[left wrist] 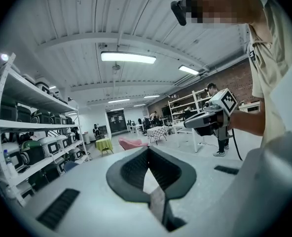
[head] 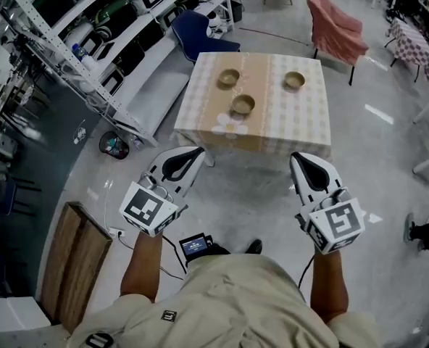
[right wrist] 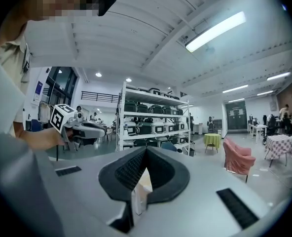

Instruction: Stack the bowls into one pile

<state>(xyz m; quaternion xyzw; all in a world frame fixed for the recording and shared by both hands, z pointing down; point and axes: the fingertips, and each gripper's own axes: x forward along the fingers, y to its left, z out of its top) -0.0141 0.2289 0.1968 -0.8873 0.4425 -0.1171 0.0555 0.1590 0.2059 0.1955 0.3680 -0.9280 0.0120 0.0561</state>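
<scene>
Since the three bowls sit apart from one another on the table (head: 301, 125) at the upper middle of the head view, and both claws hang low in the frame well short of it, no stacking has begun. The left claw (head: 194, 155) has its jaws together with nothing between them, and so does the right claw (head: 299, 159); each gripper view shows the tips meeting on empty air.

The first risk is arriving like that. A claw that meets a rim with its jaws together would push the bowl instead of taking it. On the checked cloth (head: 200, 125), a pushed bowl could slide or ruck the fabric under its neighbours.

The near bowl (head: 243, 105) lies ahead of the left bowl (head: 230, 77), towards the person. Reaching over it for the left bowl or the right bowl (head: 294, 80) could clip it.

A rim grip holds by one edge only, so a lifted bowl may tip or slip out, and setting it down off-centre would leave the pile crooked. If both claws go for one bowl, they may knock together. The blue chair (head: 200, 35) at the table's upper left narrows any approach from that side.
</scene>
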